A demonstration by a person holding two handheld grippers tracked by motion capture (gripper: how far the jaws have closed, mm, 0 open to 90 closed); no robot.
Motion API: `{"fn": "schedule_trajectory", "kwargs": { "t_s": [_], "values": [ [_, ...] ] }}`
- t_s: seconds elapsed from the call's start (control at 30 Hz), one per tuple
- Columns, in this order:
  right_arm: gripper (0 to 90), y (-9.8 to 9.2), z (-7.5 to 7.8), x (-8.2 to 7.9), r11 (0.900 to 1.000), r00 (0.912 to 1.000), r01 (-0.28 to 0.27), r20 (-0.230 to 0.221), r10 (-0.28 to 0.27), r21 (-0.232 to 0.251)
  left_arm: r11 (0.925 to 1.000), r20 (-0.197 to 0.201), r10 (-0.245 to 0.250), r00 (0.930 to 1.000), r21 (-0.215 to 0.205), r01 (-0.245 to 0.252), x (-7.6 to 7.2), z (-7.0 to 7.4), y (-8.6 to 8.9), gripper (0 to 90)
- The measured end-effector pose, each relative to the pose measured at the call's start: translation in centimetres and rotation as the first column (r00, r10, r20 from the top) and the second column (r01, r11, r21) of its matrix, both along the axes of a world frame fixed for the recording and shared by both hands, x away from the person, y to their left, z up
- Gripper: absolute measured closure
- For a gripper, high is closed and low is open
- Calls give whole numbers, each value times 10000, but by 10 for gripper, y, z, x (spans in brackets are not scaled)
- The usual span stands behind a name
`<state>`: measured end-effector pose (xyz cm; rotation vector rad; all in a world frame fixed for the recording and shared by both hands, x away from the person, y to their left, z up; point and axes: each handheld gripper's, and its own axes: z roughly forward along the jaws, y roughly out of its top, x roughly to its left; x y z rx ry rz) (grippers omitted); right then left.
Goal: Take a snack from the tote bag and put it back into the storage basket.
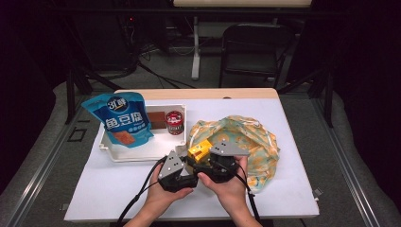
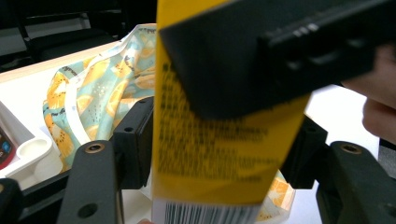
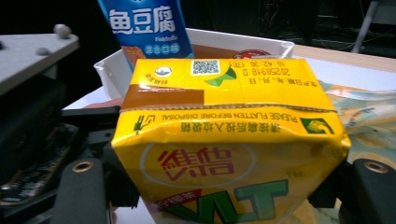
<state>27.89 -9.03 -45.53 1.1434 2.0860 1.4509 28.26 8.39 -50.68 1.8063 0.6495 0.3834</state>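
yellow drink carton (image 1: 199, 151) | intact, tilted | above table, beside patterned bag (image 1: 246, 137)

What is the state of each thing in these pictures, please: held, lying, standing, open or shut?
Yellow drink carton: held off the table, between the jaws of both grippers.
Right gripper: shut on the carton's sides.
Left gripper: jaws around the carton, contact unclear.
Lemon-print cloth bag: lying crumpled, mouth open.
Blue snack pouch: sealed, leaning in the white tray.
Red can: upright in the tray.

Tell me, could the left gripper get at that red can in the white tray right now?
Probably not yet: the left gripper has the yellow carton between its jaws. The red can itself stands uncovered in the white tray.
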Motion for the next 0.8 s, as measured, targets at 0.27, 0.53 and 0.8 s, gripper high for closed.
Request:
{"fn": "schedule_trajectory", "kwargs": {
  "t_s": [0.27,0.53,0.8],
  "values": [
    [292,4,-1,-1,9999,9999,-114,-91,114,12,9999,-115,-27,9999,-153,25,1,0,2,467],
    [266,5,-2,0,9990,9991,-411,-58,412,194,9996,-5,-256,9997,-125,256,0,0,7,509],
    [147,-9,5,2,9909,9960,-885,241,865,1016,9993,-451,-96,9989,-353,80,8,-4,21,520]
  ]
}}
